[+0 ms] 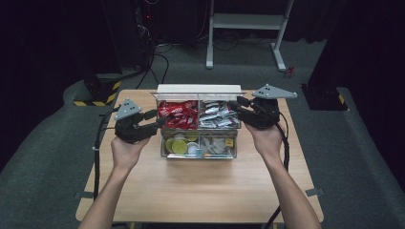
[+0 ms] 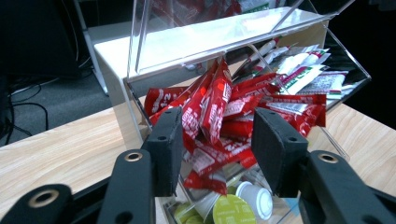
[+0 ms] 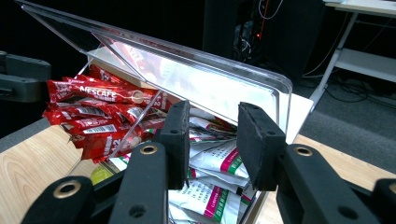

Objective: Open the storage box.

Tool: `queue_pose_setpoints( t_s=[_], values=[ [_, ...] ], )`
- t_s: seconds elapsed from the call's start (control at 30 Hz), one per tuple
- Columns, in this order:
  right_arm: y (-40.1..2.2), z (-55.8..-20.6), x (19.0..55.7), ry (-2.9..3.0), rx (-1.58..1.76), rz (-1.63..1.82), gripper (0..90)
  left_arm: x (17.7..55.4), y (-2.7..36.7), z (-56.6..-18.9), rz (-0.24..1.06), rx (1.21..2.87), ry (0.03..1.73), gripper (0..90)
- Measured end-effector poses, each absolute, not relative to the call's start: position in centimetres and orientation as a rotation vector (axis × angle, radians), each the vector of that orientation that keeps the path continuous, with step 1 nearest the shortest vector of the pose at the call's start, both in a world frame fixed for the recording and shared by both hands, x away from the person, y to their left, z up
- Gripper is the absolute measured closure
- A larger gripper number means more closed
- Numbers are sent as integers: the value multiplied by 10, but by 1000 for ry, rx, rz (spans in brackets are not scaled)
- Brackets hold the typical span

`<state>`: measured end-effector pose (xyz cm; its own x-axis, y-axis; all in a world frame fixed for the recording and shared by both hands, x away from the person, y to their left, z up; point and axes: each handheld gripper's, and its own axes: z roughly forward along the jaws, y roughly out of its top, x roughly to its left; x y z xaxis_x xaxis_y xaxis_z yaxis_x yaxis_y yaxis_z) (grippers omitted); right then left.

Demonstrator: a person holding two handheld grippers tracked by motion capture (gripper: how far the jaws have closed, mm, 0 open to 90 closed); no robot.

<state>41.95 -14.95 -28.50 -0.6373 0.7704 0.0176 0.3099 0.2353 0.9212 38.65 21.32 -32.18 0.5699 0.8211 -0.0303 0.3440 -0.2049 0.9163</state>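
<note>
On the wooden table [image 1: 200, 186], a clear acrylic organiser box [image 1: 199, 125] stood at the centre, its lid [image 3: 187, 79] raised. The left gripper [image 1: 160, 123] sat at the box's 9 o'clock edge, jaws about half open. In the left gripper view, red sachets [image 2: 219, 107] stood between the jaws; whether the pads pressed them could not be told. These sachets filled the rear left compartment, with white sachets [image 1: 217, 114] in the rear right and coffee capsules [image 1: 180, 144] in the front left. The right gripper [image 1: 240, 109] sat at the box's 3 o'clock edge. Its jaws stood apart; the right gripper view showed the white sachets beyond the gap, and any grip could not be told.
</note>
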Motion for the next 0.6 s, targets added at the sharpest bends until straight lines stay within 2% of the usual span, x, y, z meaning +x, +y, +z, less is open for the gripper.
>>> queue_pose_setpoints(
  t_s=[0.6],
  values=[
    [-150, -285, 420, 2071, 991, 1388, 647, 411, 194, -322, 572, 1867, 976, 701]
  ],
)
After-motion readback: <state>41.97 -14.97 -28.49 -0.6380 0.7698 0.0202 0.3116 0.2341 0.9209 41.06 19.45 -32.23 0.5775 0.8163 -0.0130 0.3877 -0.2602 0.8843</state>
